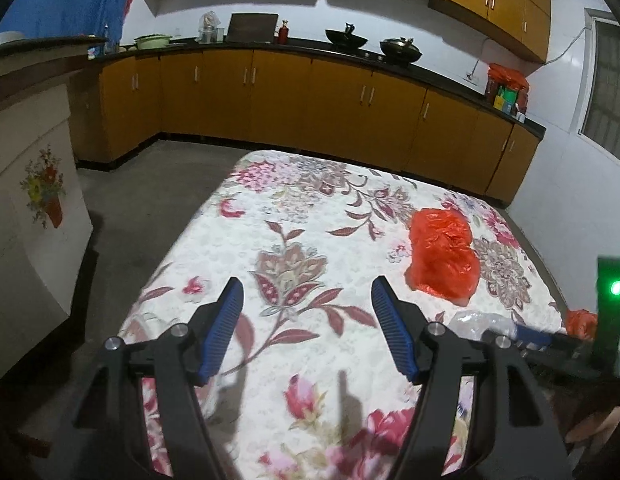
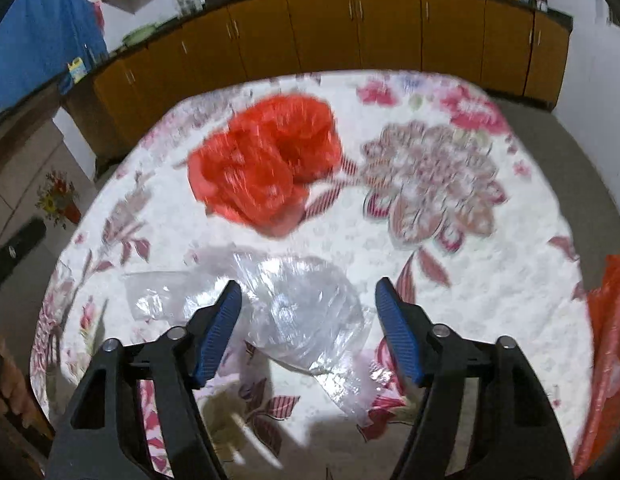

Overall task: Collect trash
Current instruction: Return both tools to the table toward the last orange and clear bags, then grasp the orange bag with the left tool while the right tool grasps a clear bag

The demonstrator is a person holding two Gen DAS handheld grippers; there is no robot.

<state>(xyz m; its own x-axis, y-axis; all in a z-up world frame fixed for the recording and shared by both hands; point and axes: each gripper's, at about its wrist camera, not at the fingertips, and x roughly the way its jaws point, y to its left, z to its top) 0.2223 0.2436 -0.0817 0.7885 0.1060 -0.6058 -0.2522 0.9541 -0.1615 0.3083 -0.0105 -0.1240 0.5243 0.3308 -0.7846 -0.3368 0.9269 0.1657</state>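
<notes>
A crumpled red plastic bag (image 1: pixel 441 256) lies on the floral-covered table (image 1: pixel 310 216), at its right side; the right wrist view shows it (image 2: pixel 266 164) in the middle of the cloth. A clear crumpled plastic bag (image 2: pixel 298 312) lies nearer, on the cloth between and just beyond my right gripper's fingers; its edge shows in the left wrist view (image 1: pixel 481 322). My right gripper (image 2: pixel 308 290) is open and hovers over the clear bag. My left gripper (image 1: pixel 306 288) is open and empty above the table's near left part.
Another red bag (image 2: pixel 609 344) hangs at the table's right edge, seen also in the left wrist view (image 1: pixel 581 320). Orange kitchen cabinets (image 1: pixel 310 108) with a dark counter run behind the table. A white cabinet (image 1: pixel 34 216) stands left. Grey floor surrounds the table.
</notes>
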